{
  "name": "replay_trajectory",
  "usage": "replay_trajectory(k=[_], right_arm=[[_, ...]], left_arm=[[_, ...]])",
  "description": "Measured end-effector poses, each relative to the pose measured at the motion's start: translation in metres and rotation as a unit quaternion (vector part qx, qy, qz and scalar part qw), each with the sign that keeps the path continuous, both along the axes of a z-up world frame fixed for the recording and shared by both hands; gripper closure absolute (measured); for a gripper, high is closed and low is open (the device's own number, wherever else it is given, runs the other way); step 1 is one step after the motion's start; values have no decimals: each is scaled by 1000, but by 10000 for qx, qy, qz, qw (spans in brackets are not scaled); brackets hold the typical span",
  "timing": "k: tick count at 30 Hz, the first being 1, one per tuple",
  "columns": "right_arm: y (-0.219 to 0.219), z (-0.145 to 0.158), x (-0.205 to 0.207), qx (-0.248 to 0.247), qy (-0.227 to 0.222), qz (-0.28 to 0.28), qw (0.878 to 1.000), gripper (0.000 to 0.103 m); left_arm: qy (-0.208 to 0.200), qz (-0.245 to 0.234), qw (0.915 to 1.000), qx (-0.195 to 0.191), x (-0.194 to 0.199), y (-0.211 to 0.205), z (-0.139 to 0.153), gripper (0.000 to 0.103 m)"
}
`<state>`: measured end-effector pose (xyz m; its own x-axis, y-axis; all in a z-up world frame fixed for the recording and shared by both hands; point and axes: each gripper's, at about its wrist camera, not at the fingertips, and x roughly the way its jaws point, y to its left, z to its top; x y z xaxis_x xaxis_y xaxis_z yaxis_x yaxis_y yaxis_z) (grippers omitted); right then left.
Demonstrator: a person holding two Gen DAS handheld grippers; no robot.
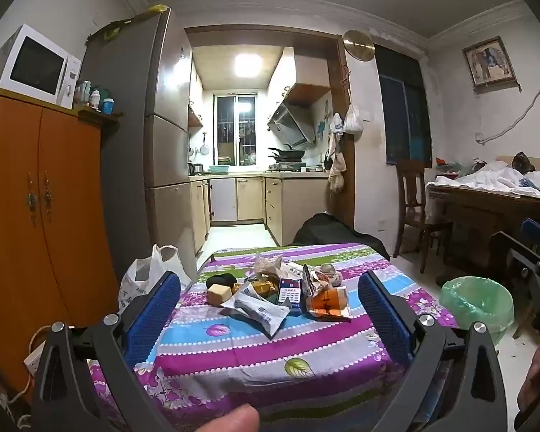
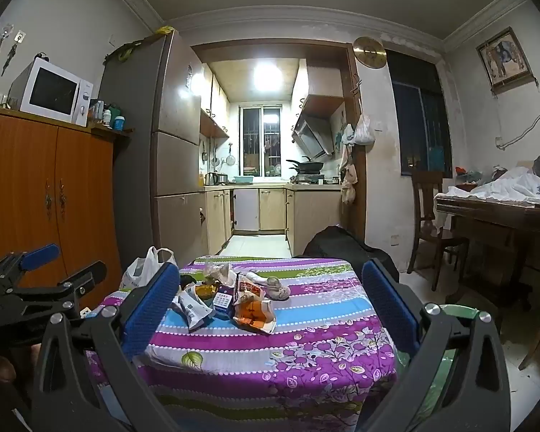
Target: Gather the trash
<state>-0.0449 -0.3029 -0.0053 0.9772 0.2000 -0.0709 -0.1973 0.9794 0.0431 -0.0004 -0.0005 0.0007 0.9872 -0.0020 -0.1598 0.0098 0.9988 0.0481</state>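
Both claws gape empty: left gripper (image 1: 269,298); right gripper (image 2: 270,297). Wrappers (image 1: 259,307) litter the table (image 1: 234,352); the green-lined bin (image 1: 477,302) beside it shows nothing inside.

Print on the orange snack packet (image 2: 252,309), blue box (image 1: 289,293) and white wrapper (image 1: 257,309), none legible

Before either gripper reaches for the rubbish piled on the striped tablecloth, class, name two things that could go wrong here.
1. The wrappers overlap: the white wrapper lies against the blue box and the orange packet, so pinching one may drag or scatter the others.
2. The green-lined bin stands on the floor, apart from the table, to its right; light trash might drop on the way over. Both the left gripper and the right gripper are open and empty.
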Motion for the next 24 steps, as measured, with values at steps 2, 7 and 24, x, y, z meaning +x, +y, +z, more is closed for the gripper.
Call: replay_trajectory(k=[2,7,24], right_arm=[[0,0,0,-3,-9,16,10000,5],[1,-1,1,4,1,18,10000,5],[2,-6,3,46,44,27,10000,5]], left_arm=[[88,27,9999,-114,2,2,0,5],[20,41,9999,-107,4,3,0,5],[123,101,9999,-64,9,1,-7,5]])
